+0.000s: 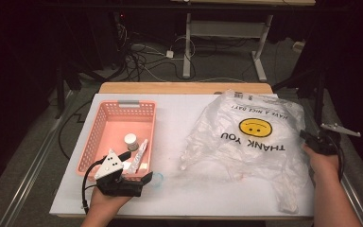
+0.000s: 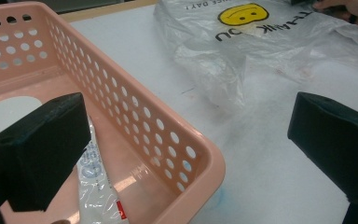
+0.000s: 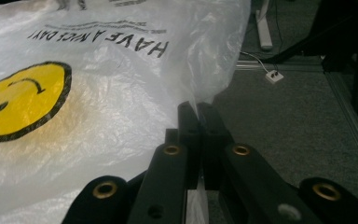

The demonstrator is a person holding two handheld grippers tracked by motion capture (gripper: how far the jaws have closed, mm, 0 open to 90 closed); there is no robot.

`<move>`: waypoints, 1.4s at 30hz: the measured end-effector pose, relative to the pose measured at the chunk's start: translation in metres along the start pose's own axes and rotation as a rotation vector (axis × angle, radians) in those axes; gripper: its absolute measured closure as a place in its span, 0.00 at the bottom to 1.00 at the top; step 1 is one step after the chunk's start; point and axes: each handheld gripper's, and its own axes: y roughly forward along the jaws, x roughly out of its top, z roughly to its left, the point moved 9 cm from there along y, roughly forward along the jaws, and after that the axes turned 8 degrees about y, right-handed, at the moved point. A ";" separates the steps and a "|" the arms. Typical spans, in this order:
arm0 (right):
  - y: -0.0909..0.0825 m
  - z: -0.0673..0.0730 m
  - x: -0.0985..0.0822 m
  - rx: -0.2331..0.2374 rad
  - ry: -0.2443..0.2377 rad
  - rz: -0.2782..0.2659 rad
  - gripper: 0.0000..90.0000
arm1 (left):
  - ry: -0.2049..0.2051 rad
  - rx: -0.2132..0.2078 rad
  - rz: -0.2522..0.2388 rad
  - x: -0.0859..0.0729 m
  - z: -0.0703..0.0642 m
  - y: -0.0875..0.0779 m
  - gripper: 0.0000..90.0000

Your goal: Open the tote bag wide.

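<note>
A clear plastic bag (image 1: pixel 246 142) with a yellow smiley and "THANK YOU" print lies crumpled on the right half of the white table (image 1: pixel 179 113). My right gripper (image 1: pixel 308 137) is at the bag's right edge, shut on a fold of the film (image 3: pixel 200 105). A pink perforated basket (image 1: pixel 92 142) on the left holds a white round container (image 1: pixel 130 140) and a silvery packet (image 1: pixel 139 153). My left gripper (image 1: pixel 136 168) is wide open over the basket's near right corner (image 2: pixel 200 163). One jaw hangs above the packet (image 2: pixel 95 182), the other above the table.
A small bluish round thing (image 1: pixel 157 178) lies on the table beside the basket's corner. The right gripper is beyond the table's right edge (image 1: pixel 312 189), above grey floor. Behind the table are a wooden board (image 1: pixel 184 88), desk legs and floor cables.
</note>
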 end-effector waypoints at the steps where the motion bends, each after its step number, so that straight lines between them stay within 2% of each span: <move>1: -0.007 0.002 -0.006 -0.009 -0.002 0.000 1.00 | 0.000 0.000 -0.002 0.001 0.000 0.000 0.00; 3: -0.021 0.006 -0.016 -0.014 -0.032 -0.010 1.00 | 0.007 0.001 -0.001 0.001 -0.001 0.000 0.00; 4: -0.021 0.006 -0.016 -0.014 -0.032 -0.010 1.00 | 0.011 0.001 0.002 0.001 -0.001 0.001 0.00; 5: -0.029 0.009 -0.021 -0.011 -0.031 -0.011 1.00 | 0.012 0.000 0.003 0.001 -0.002 0.001 0.00; 7: -0.043 0.017 -0.031 0.000 -0.036 -0.014 0.99 | 0.013 -0.003 0.005 0.000 -0.003 0.001 0.00; 8: -0.055 0.026 -0.041 0.003 -0.037 -0.016 0.95 | 0.013 -0.003 0.005 0.001 -0.003 0.001 0.00; 9: -0.055 0.026 -0.041 0.003 -0.037 -0.016 0.95 | 0.011 -0.004 0.003 0.001 -0.003 0.001 0.00; 12: -0.071 0.039 -0.053 0.026 -0.047 -0.007 0.91 | 0.012 -0.004 -0.002 0.003 -0.004 0.001 0.00; 13: -0.073 0.041 -0.055 0.029 -0.063 -0.010 0.90 | 0.013 -0.005 -0.003 0.003 -0.004 0.000 0.00; 14: -0.078 0.050 -0.064 0.045 -0.086 0.005 0.89 | 0.013 -0.006 -0.004 0.003 -0.004 0.000 0.00; 17: -0.082 0.064 -0.076 0.083 -0.098 0.028 0.85 | 0.013 -0.005 -0.008 0.004 -0.002 -0.001 0.00; 20: -0.084 0.079 -0.087 0.109 -0.132 0.063 0.81 | 0.012 -0.007 -0.008 0.004 -0.001 -0.001 0.00; 25: -0.082 0.097 -0.092 0.152 -0.144 0.081 0.74 | 0.013 -0.012 -0.006 0.003 -0.001 -0.001 0.00; 26: -0.082 0.097 -0.092 0.152 -0.144 0.081 0.74 | 0.013 -0.012 -0.006 0.003 0.000 -0.001 0.00; 27: -0.078 0.105 -0.096 0.164 -0.171 0.102 0.72 | 0.013 -0.012 -0.008 0.004 0.000 -0.002 0.00; 29: -0.078 0.109 -0.097 0.170 -0.174 0.108 0.71 | 0.012 -0.014 -0.009 0.004 -0.001 -0.002 0.00; 30: -0.077 0.113 -0.098 0.182 -0.176 0.114 0.70 | 0.012 -0.014 -0.010 0.004 -0.001 -0.002 0.00; 31: -0.078 0.120 -0.100 0.215 -0.184 0.116 0.69 | 0.013 -0.015 -0.011 0.004 -0.001 -0.002 0.00; 36: -0.081 0.131 -0.106 0.258 -0.178 0.130 0.64 | 0.012 -0.018 -0.011 0.004 -0.001 -0.003 0.00; 37: -0.087 0.129 -0.104 0.245 -0.184 0.109 0.58 | 0.014 -0.018 -0.012 0.004 -0.001 -0.003 0.00; 38: -0.087 0.129 -0.104 0.245 -0.184 0.109 0.58 | 0.014 -0.018 -0.012 0.004 -0.001 -0.003 0.00; 39: -0.097 0.120 -0.095 0.205 -0.179 0.066 0.54 | 0.015 -0.018 -0.013 0.005 -0.002 -0.004 0.00; 41: -0.104 0.110 -0.083 0.184 -0.180 0.021 0.53 | 0.016 -0.015 -0.014 0.005 -0.001 -0.004 0.00; 42: -0.104 0.110 -0.083 0.184 -0.180 0.021 0.53 | 0.015 -0.013 -0.015 0.005 -0.001 -0.005 0.00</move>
